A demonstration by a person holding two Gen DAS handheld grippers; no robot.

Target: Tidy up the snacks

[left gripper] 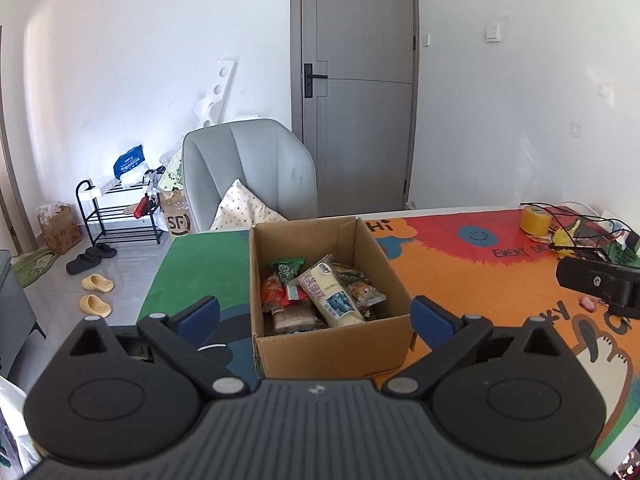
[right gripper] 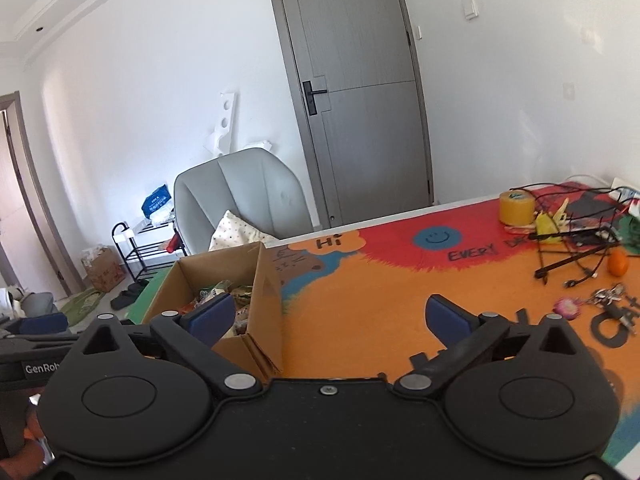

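Snacks: your packets (left gripper: 320, 294) lie heaped in the open cardboard box (left gripper: 332, 344) on the colourful table mat (left gripper: 480, 288); none sits loose on the mat that these views show.
Biggest packet: a long cream-coloured pack (left gripper: 331, 295) rests on top of the heap, its long axis running from about 11 o'clock to 5 o'clock in the left wrist view.
Left gripper: your left gripper (left gripper: 316, 316) has its jaws spread wide and holds nothing; the box lies dead ahead at 12 o'clock, and its near wall fills the gap between the blue pads.
Right gripper: your right gripper (right gripper: 330, 320) is also spread wide and empty; the box (right gripper: 240, 280) lies off at about 10 o'clock, with your left pad in front of its near corner.
Nearer hand: judging from both views, your left is the one lined up with the box; your right faces bare orange mat.
Coming move: likely a reach down over the near wall with your left, jaws turned across the cream pack's long axis.
Risk: the soft wrappers overlap, so you may pinch two at once or catch the box wall.
Elsewhere: a yellow tape roll (right gripper: 516, 208), cables and keys lie at about 2 o'clock, well apart from the box.
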